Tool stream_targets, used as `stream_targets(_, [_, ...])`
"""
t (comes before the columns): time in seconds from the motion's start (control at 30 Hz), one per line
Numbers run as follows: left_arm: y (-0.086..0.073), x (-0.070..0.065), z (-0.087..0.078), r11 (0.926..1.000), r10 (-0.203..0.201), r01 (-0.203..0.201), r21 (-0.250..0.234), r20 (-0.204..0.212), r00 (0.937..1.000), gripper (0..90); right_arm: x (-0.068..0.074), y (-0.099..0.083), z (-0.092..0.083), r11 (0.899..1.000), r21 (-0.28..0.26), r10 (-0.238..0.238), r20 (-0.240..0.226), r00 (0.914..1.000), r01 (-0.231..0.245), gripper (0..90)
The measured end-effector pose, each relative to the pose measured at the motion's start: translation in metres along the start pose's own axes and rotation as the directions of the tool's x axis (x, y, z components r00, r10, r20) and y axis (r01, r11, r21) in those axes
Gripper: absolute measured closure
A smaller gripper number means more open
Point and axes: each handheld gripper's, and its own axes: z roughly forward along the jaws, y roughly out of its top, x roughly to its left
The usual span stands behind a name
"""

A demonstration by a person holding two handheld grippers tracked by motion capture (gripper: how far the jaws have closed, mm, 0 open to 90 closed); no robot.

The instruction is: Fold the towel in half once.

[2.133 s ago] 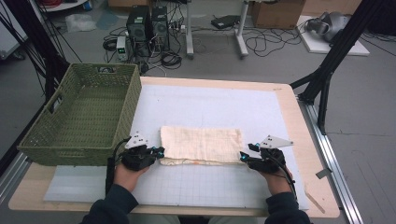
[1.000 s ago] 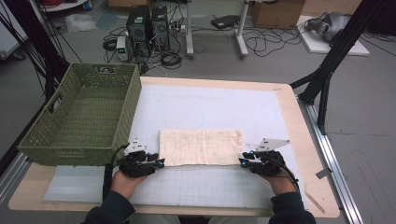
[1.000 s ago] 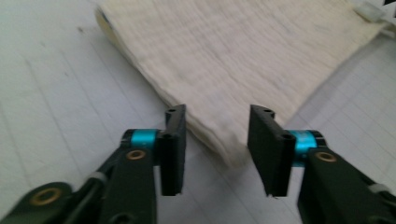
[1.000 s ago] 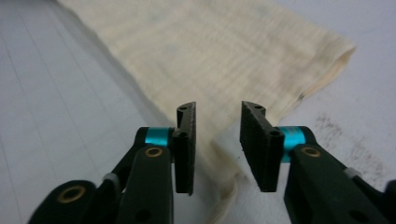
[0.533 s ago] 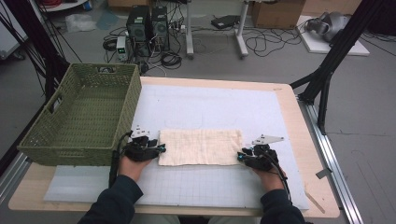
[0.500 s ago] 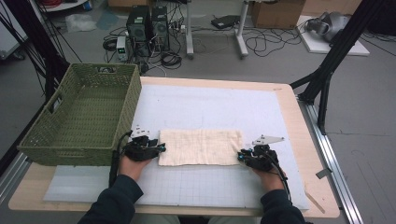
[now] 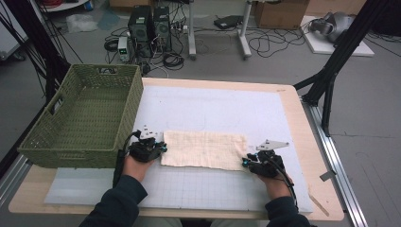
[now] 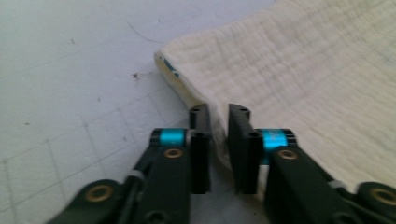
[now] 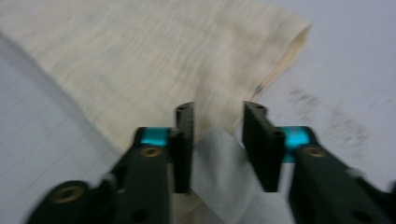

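White gridded mat (image 7: 198, 189) on a wooden table, cables and computer towers on the floor behind. A folded cream waffle-weave cloth (image 7: 203, 149) lies flat between the two grippers, one at each short end. Step looks like grabbing both ends to fold again or lift toward the green woven basket (image 7: 85, 118) just left of the left gripper (image 7: 163, 147). Left gripper jaws have just been closing, narrow gap, cloth edge (image 8: 215, 121) caught between them, pads about pinching it. Right gripper (image 7: 246, 162) jaws have just been opening, wider gap, cloth corner (image 9: 210, 116) between but apparently not pinched. Next probably needs the right to close on the corner before any lift.
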Motion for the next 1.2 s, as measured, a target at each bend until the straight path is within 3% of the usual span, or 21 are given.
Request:
stream_targets(0.1, [0.001, 0.002, -0.004, 0.9983, -0.008, 0.007, -0.057, -0.003, 1.0, 66.1, -0.01, 0.007, -0.005, 0.995, -0.101, 0.022, 0.035, 0.9991, -0.019, 52.8])
stream_targets(0.17, [0.002, 0.004, -0.005, 0.9956, 0.007, -0.007, -0.094, 0.006, 1.0, 64.2, -0.016, 0.013, -0.003, 0.99, -0.14, 0.003, 0.038, 0.9993, 0.002, 54.4])
stream_targets(0.27, [0.005, 0.005, -0.003, 0.995, 0.021, -0.021, -0.098, -0.006, 0.9998, 71.8, -0.019, 0.024, 0.012, 0.99, -0.132, -0.038, 0.04, 0.9985, 0.043, 61.2])
stream_targets(0.3, [0.006, 0.006, -0.001, 0.9942, 0.006, -0.005, -0.107, 0.011, 0.9999, 78.9, -0.019, 0.027, 0.019, 0.99, -0.127, -0.053, 0.036, 0.998, 0.057, 65.2])
stream_targets(0.4, [0.011, 0.007, 0.005, 0.9927, -0.004, 0.007, -0.12, 0.028, 0.9996, 82.5, -0.018, 0.035, 0.041, 0.99, -0.104, -0.089, 0.013, 0.9959, 0.09, 70.3])
stream_targets(0.47, [0.015, 0.008, 0.012, 0.9961, 0.004, -0.002, -0.088, 0.02, 0.9998, 83.5, -0.017, 0.04, 0.051, 0.993, -0.073, -0.088, 0.041, 0.9953, 0.091, 71.6])
stream_targets(0.53, [0.018, 0.007, 0.018, 0.9981, 0.023, -0.023, -0.056, 0.003, 0.9997, 83.5, -0.02, 0.041, 0.057, 0.997, -0.022, -0.068, 0.101, 0.9926, 0.07, 73.0])
stream_targets(0.6, [0.019, 0.006, 0.02, 0.9982, 0.036, -0.037, -0.047, -0.006, 0.9993, 83.6, -0.025, 0.04, 0.056, 0.999, -0.027, -0.039, 0.127, 0.9912, 0.043, 73.9])
stream_targets(0.67, [0.017, 0.005, 0.026, 0.9976, 0.066, -0.067, -0.014, -0.053, 0.9964, 83.5, -0.029, 0.038, 0.053, 0.999, -0.02, -0.04, 0.152, 0.9876, 0.043, 74.1])
stream_targets(0.73, [0.017, 0.006, 0.026, 0.9976, 0.065, -0.066, -0.018, -0.061, 0.996, 83.3, -0.034, 0.036, 0.05, 1.0, -0.02, -0.012, 0.149, 0.9887, 0.015, 71.4])
stream_targets(0.77, [0.017, 0.006, 0.026, 0.9963, 0.084, -0.085, -0.014, -0.073, 0.9938, 82.6, -0.036, 0.036, 0.049, 1.0, -0.023, -0.005, 0.146, 0.9892, 0.008, 71.3])
stream_targets(0.9, [0.016, 0.01, 0.022, 0.9988, 0.043, -0.045, -0.021, -0.08, 0.9959, 74.6, -0.035, 0.036, 0.041, 0.998, -0.068, 0.004, 0.127, 0.9919, 0.005, 68.9])
stream_targets(0.97, [0.016, 0.012, 0.018, 0.9979, 0.039, -0.043, -0.048, -0.075, 0.9964, 70.7, -0.034, 0.036, 0.033, 0.995, -0.096, -0.001, 0.115, 0.9934, 0.012, 66.0])
stream_targets(1.1, [0.014, 0.013, 0.008, 0.9886, 0.048, -0.046, -0.143, 0.01, 0.9988, 62.2, -0.034, 0.035, 0.016, 0.988, -0.153, -0.006, 0.087, 0.9962, 0.019, 58.8])
stream_targets(1.2, [0.013, 0.012, 0.002, 0.9786, 0.046, -0.029, -0.204, 0.079, 0.9958, 55.3, -0.034, 0.033, 0.002, 0.984, -0.179, 0.002, 0.069, 0.9976, 0.011, 51.9])
